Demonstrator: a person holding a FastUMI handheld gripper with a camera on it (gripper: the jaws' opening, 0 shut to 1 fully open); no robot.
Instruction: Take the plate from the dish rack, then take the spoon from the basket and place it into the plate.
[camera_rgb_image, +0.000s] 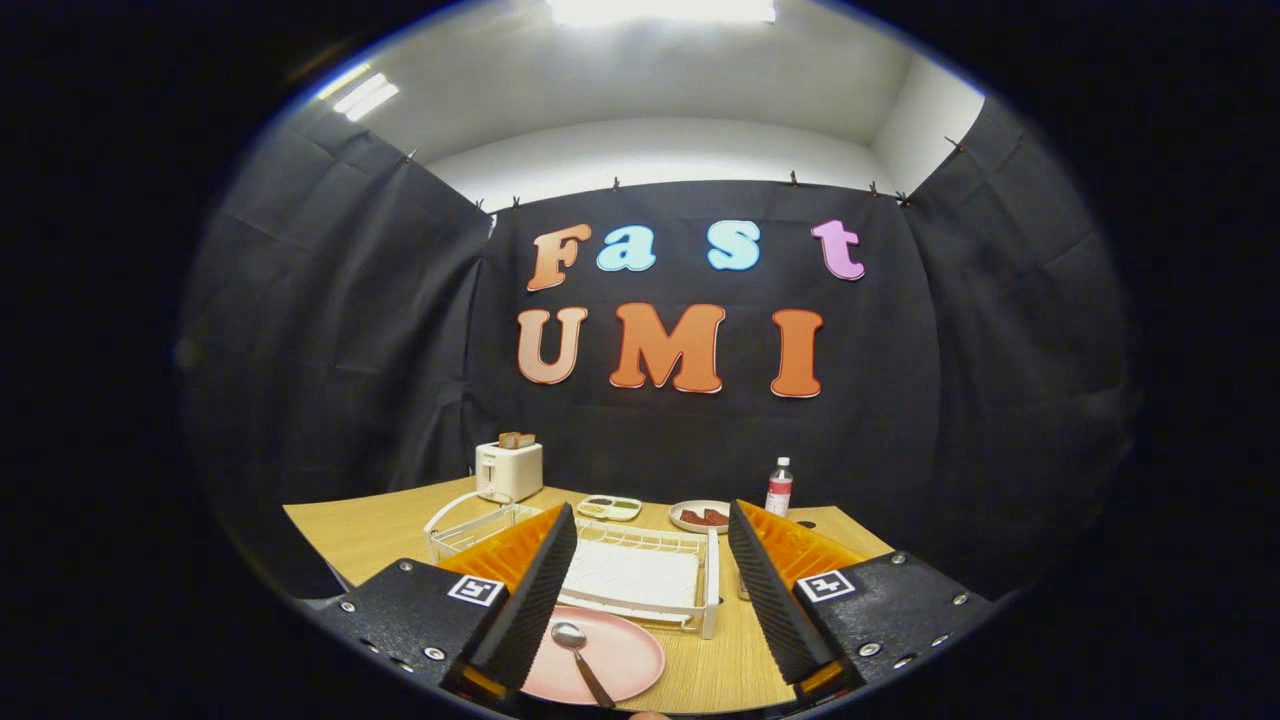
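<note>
A pink plate (615, 655) lies on the wooden table (360, 535), just in front of the white dish rack (640, 575). A metal spoon (578, 650) rests in the plate, bowl toward the rack and dark handle toward me. My gripper (652, 585) hangs above the plate and the rack's near edge, open, with nothing between its two fingers. The left finger (530, 600) overlaps the plate's left side. The right finger (770, 590) stands to the right of the rack.
Beyond the left finger, a white wire basket (465, 520) adjoins the rack. At the table's back stand a white toaster (508, 468) with bread, a small divided dish (608, 507), a plate of red food (700, 516) and a red-labelled bottle (779, 487).
</note>
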